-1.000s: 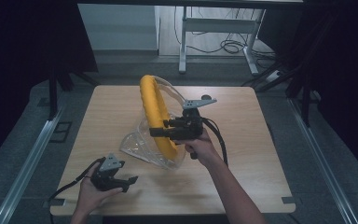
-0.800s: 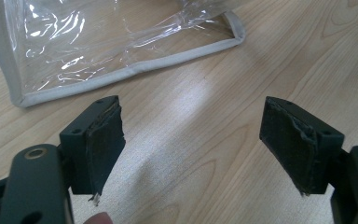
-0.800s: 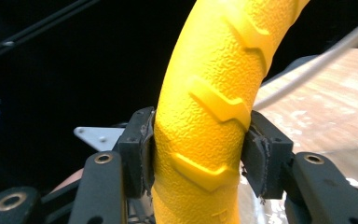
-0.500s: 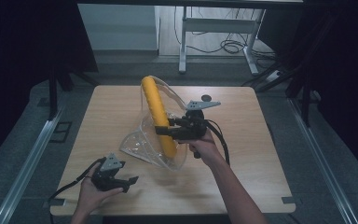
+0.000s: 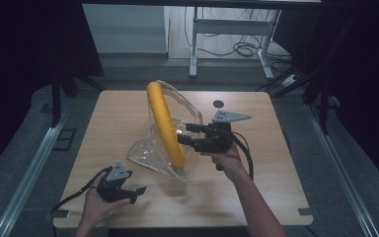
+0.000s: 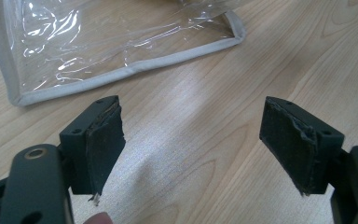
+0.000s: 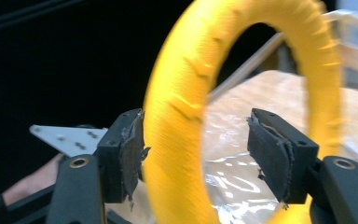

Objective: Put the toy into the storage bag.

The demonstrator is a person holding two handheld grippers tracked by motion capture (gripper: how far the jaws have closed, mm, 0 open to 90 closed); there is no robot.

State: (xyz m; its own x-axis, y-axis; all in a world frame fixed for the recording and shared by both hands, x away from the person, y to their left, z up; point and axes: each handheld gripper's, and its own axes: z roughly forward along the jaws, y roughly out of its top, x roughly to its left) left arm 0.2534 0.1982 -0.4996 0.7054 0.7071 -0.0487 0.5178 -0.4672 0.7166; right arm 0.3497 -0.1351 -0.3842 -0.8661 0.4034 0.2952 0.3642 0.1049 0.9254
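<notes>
A yellow ring [image 5: 165, 123] stands on edge at mid-table, partly inside a clear plastic bag [image 5: 150, 153] with a grey hem. My right gripper [image 5: 184, 134] reaches it from the right. In the right gripper view the ring's band [image 7: 177, 116] passes between the jaws of that gripper [image 7: 198, 154], against the left pad [image 7: 133, 154] and clear of the right one, so the gripper is open. The left gripper [image 5: 135, 194] rests in a hand near the front left edge. It [image 6: 200, 140] is open over bare wood, just short of the bag's hem [image 6: 121, 74].
The wooden table [image 5: 276, 187] has bare room to the right and along the front. A small dark round spot [image 5: 219, 103] lies at the back right. Dark floor, metal rails and desk legs surround the table.
My right gripper has drawn slightly to the right and toward the front edge beside the ring. The bag has shifted a little. The left gripper has stayed put.
</notes>
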